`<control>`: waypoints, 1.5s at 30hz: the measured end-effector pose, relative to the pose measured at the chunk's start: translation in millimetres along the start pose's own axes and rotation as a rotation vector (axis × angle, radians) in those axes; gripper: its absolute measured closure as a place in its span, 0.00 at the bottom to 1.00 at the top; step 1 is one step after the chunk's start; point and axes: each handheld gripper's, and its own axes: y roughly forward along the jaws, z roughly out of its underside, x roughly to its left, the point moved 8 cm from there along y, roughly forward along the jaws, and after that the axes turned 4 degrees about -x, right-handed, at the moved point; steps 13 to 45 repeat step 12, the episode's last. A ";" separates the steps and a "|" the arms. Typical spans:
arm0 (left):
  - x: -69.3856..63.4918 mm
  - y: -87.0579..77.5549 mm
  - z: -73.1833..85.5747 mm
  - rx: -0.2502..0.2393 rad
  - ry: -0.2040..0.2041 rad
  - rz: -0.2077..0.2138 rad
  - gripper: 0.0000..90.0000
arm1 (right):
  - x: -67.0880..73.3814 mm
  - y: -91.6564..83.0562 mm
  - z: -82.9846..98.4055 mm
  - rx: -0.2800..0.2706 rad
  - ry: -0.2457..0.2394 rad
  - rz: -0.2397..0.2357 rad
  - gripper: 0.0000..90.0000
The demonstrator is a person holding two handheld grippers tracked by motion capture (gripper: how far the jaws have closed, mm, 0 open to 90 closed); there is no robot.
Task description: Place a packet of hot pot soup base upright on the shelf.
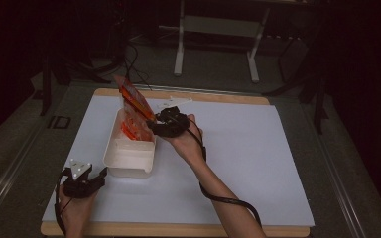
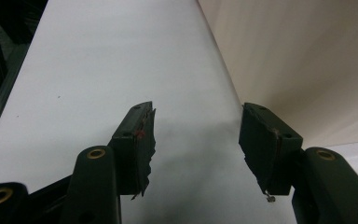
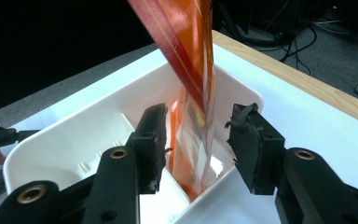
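left gripper [image 1: 99, 174], jaws released, rests at the counter's [image 1: 258, 163] seven o'clock; right gripper [image 1: 154, 124], jaws released, flanks the orange packet [image 1: 135, 101] in the white tray [image 1: 129, 158].

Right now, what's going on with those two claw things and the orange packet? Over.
Right gripper open, fingers clear of orange packet. Packet leans upright in white tray. Left gripper open beside tray. Nothing in the way.

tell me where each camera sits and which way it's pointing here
High view: above the person's side, looking forward and down on the table; both forearms, left claw, right claw.
Left gripper view: on the left claw, jaws open over bare table beside the white tray.
Right gripper view: on the right claw, jaws open around the orange packet standing in the tray.
Shared: all three show the tray.
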 end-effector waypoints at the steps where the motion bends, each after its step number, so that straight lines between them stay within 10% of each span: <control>1: 0.0 0.0 0.0 0.001 0.000 0.000 0.51 | -0.1 -2.3 -0.2 -0.003 -0.003 0.000 0.62; 12: 0.4 -0.3 -0.5 -0.002 -0.002 -0.003 0.51 | -10.1 -27.3 15.6 -0.011 0.027 0.019 0.58; 45: 0.4 -0.3 -0.5 -0.002 -0.002 -0.003 0.51 | -10.1 -27.3 15.6 -0.011 0.027 0.019 0.58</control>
